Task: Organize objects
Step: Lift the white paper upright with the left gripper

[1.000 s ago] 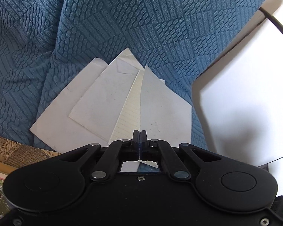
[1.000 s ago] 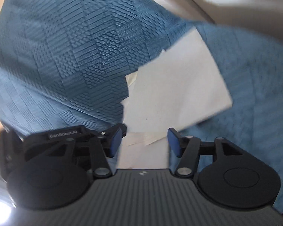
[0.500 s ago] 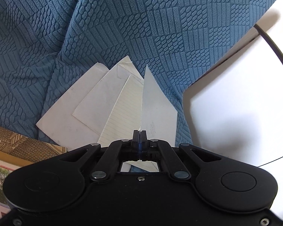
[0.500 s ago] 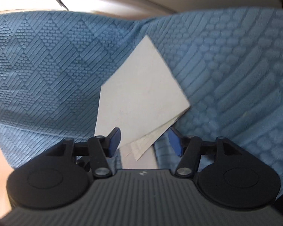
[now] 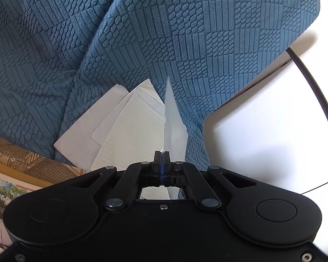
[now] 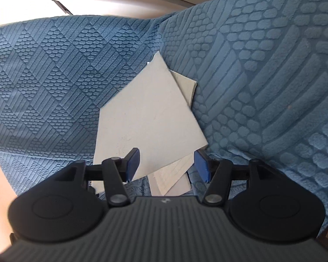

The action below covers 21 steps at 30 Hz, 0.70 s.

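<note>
Left wrist view: left gripper (image 5: 161, 156) with jaws fully closed, pinching one white sheet (image 5: 171, 118) edge-on; the sheet stands nearly upright out of the jaws, running straight away from them, its tip pointing up the picture.
Loose papers: fan of sheets lying flat on the blue textured cover (image 5: 185, 32), just left of the pinched sheet; a lined sheet (image 5: 131, 135) on top, two plain sheets (image 5: 81, 139) under it, corners splayed.
Key relation: held sheet rises from the right edge of the fan, its long axis in line with the jaws; rest of the pile lies left of and below the jaws, apparently touching the held sheet at its base.
Right wrist view: right gripper (image 6: 166, 163) with jaws standing apart, gripping nothing; blue pads either side of the lower edge of a grey-white sheet (image 6: 146, 122), no pad seen pressing on it.
Nearer hand: left already has its sheet; right is poised just before the pile, likely the one to close next or steady it.
Pile from right side: top sheet tilted like a diamond, further corners peeking out at upper right and below.
Surroundings: printed booklet (image 5: 15, 174) with roof and tree pictures at lower left; white surface (image 5: 262, 131) and black cable (image 5: 312, 87) to the right.
Writing: faint ruled lines on the lined sheet; tiny print on the booklet, unreadable; no brand legible.
</note>
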Each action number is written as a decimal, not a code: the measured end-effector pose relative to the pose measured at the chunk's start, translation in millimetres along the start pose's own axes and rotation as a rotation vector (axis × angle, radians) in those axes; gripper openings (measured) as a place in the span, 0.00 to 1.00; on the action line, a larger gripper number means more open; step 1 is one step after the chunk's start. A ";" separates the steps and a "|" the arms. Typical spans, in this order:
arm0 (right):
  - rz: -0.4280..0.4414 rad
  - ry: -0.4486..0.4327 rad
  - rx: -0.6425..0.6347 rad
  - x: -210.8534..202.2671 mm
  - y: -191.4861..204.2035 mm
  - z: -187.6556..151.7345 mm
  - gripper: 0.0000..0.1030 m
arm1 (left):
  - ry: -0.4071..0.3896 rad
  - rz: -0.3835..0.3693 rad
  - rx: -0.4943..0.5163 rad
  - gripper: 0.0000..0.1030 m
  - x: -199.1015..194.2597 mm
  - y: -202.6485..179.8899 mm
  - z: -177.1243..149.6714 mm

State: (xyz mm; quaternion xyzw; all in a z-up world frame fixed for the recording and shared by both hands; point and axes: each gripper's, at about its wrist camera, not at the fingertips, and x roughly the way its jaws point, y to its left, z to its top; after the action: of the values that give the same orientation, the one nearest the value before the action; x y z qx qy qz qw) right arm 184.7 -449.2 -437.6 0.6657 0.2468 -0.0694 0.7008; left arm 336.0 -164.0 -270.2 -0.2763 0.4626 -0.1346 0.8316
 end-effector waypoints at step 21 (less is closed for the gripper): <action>-0.062 0.145 -0.221 25.9 20.5 -18.9 0.57 | -0.064 -0.068 -0.063 0.00 -39.8 12.9 11.4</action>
State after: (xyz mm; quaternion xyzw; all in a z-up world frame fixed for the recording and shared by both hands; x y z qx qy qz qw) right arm 211.2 -422.8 -430.3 0.5796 0.3234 -0.0153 0.7478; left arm 323.9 -130.7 -245.3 -0.3221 0.4302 -0.1393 0.8317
